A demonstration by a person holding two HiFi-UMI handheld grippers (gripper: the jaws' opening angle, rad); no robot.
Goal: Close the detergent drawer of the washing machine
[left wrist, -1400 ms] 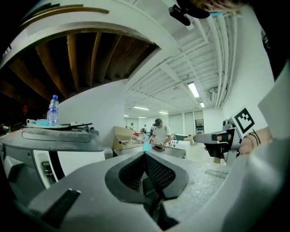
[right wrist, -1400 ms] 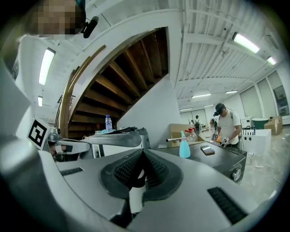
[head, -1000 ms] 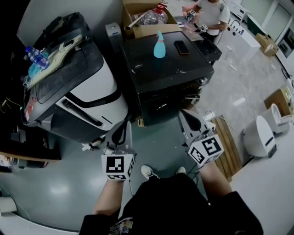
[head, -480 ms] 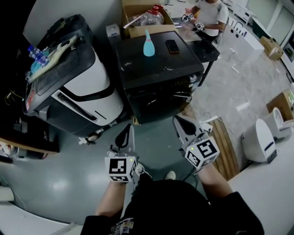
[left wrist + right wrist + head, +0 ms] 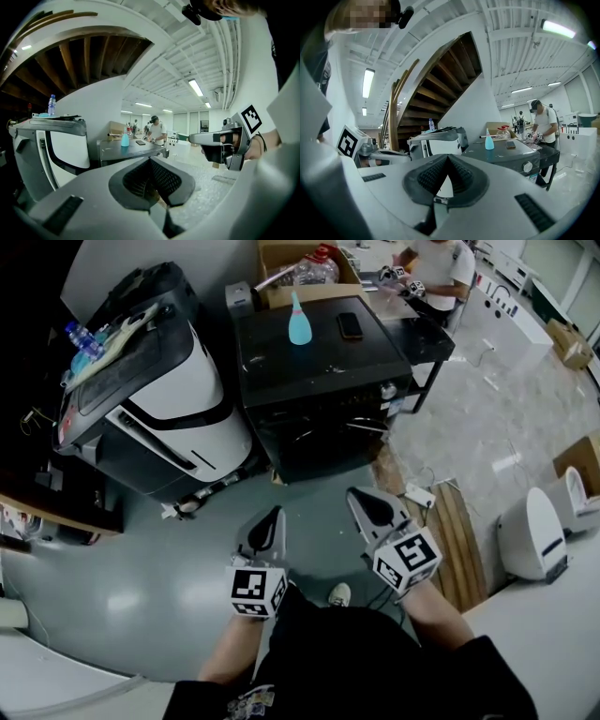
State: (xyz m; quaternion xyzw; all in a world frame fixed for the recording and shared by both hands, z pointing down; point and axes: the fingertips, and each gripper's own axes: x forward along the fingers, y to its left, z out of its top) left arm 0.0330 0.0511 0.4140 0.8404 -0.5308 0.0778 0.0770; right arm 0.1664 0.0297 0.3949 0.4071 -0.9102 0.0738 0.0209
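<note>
Grey floor (image 5: 141,587) lies beneath my left gripper (image 5: 271,519) and right gripper (image 5: 362,502), both closed, empty; ahead, dark washing machine (image 5: 323,427), blue bottle (image 5: 299,324) on its surface (image 5: 361,367).

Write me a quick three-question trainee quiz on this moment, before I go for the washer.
1. True or false: the left tool is touching the washing machine.
2. What stands on the washing machine's top near the phone? A) blue bottle B) mug C) towel
3. Fill in: the right tool and the left both have jaws ____, with nothing between them.
Key: 1 false; 2 A; 3 shut.
</note>
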